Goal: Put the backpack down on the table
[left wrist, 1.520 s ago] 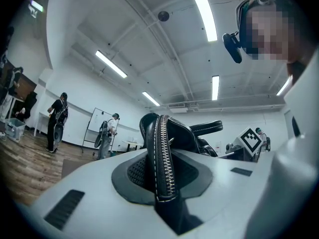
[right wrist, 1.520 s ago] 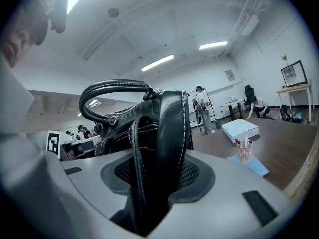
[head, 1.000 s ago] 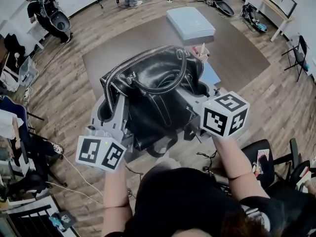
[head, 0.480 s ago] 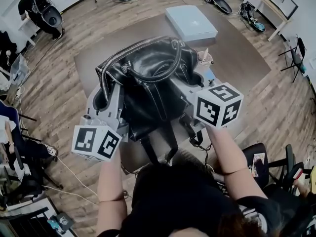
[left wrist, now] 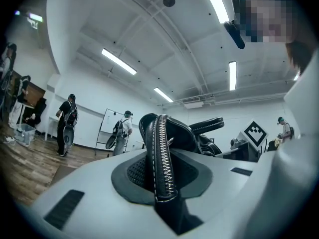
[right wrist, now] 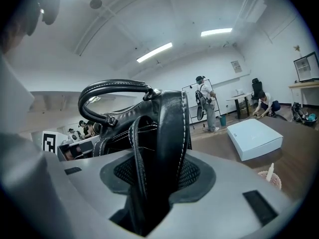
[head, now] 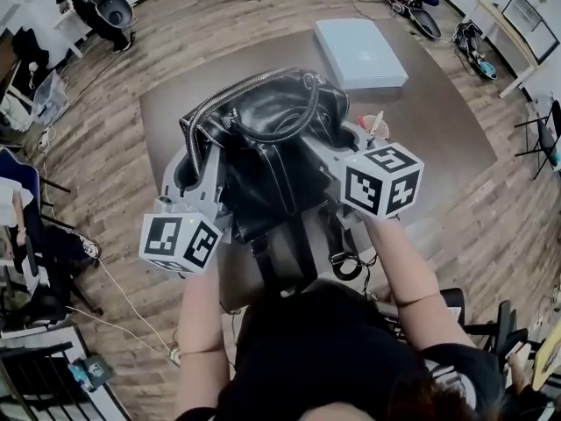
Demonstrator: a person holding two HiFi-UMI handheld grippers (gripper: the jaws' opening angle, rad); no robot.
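A black leather backpack (head: pixel 263 152) hangs in the air between my two grippers, over the near part of the brown table (head: pixel 438 112). My left gripper (head: pixel 200 154) is shut on the bag's zippered left edge (left wrist: pixel 162 153); in the left gripper view that gripper (left wrist: pixel 162 183) pinches the zipper seam. On the bag's right side my right gripper (head: pixel 344 143) is shut on a thick fold of leather (right wrist: pixel 164 133), which fills the right gripper (right wrist: pixel 157 183) between its pads. The shoulder straps (head: pixel 294 248) dangle below the bag toward me. The carry handle (head: pixel 276 125) arches on top.
A flat light-blue box (head: pixel 359 53) lies on the far part of the table. Just right of the bag stands a cup with a straw (head: pixel 374 126). A black cable (head: pixel 346 263) lies at the table's near edge. People stand and crouch on the wooden floor beyond.
Both grippers have carried the backpack forward over the table and slightly lower. Its straps now trail over the table's near edge.
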